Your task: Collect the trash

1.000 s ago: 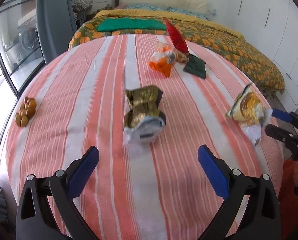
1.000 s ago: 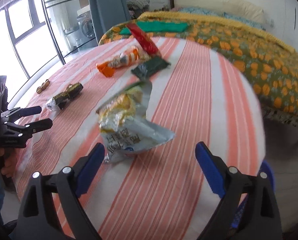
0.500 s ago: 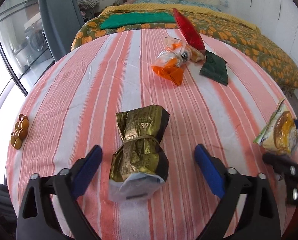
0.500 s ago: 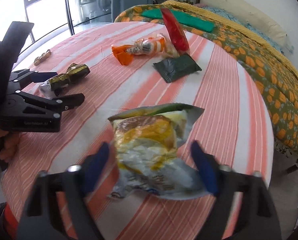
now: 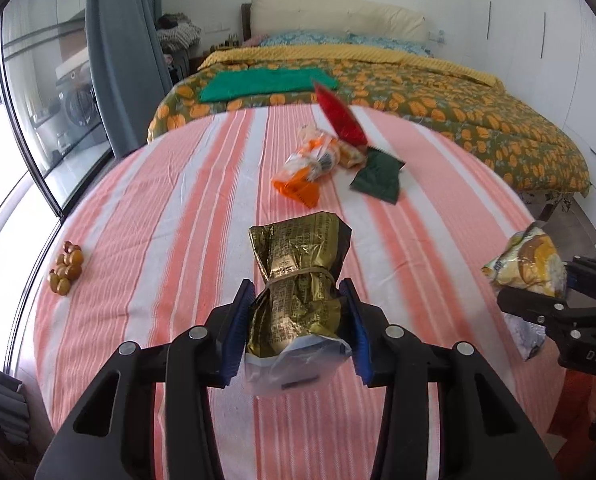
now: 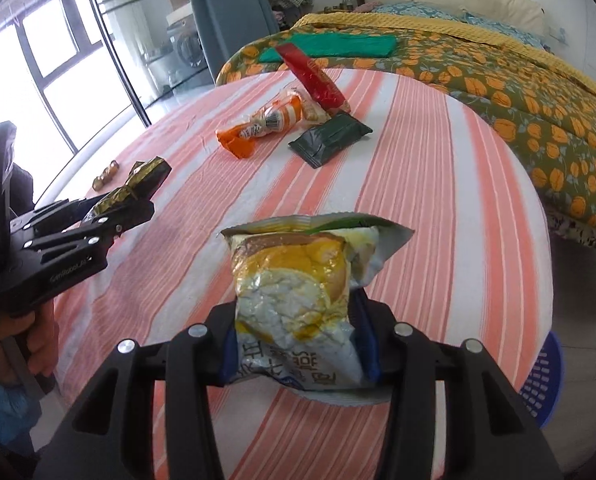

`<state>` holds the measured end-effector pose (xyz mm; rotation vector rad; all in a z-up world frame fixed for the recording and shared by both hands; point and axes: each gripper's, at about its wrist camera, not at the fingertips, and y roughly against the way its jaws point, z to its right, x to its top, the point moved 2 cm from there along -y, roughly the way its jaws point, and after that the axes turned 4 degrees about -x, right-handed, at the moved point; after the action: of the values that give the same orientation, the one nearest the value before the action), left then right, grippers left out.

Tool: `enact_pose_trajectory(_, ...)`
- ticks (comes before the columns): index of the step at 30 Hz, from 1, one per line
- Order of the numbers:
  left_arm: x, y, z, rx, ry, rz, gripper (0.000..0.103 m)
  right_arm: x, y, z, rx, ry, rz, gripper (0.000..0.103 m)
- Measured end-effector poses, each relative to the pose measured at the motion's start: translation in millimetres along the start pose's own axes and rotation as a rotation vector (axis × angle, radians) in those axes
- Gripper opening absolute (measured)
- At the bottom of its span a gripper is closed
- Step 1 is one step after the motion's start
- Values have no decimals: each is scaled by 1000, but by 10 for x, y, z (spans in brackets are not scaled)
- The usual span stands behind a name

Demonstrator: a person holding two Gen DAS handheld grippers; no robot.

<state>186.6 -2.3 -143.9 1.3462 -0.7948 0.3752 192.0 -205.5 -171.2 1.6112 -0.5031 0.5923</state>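
A crumpled gold snack bag (image 5: 298, 264), tied with a rubber band, sits between the blue pads of my left gripper (image 5: 296, 286). Its jaws are closing and the pads press on both sides of the bag. My right gripper (image 6: 294, 320) holds a yellow and white snack bag (image 6: 294, 272) the same way, jaws closing and pads squeezing its lower half. The left wrist view shows the right gripper (image 5: 538, 284) and its bag (image 5: 530, 260) at the table's right edge. In the right wrist view the left gripper (image 6: 134, 204) with the gold bag (image 6: 146, 174) is at the left.
On the round table with a striped cloth (image 5: 158, 220) lie an orange wrapper (image 5: 310, 160), a red packet (image 5: 340, 116), a dark green pouch (image 5: 378, 174) and small brown nuts (image 5: 64, 268). A bed (image 5: 438, 92) stands behind. A blue basket (image 6: 542, 376) sits below the table's right edge.
Both grippers went from wide open in front of their bags to closed around them. The gold bag and the yellow bag now sit between the pads.
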Motion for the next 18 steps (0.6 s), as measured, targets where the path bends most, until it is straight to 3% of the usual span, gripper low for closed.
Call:
enact_pose_trajectory(9, 111, 353, 325, 36, -72, 79, 43, -44, 266, 45, 27, -20, 44, 45)
enact_pose_trajectory(18, 174, 404, 632, 40, -129, 109, 42, -146, 406, 159, 52, -36, 65, 45)
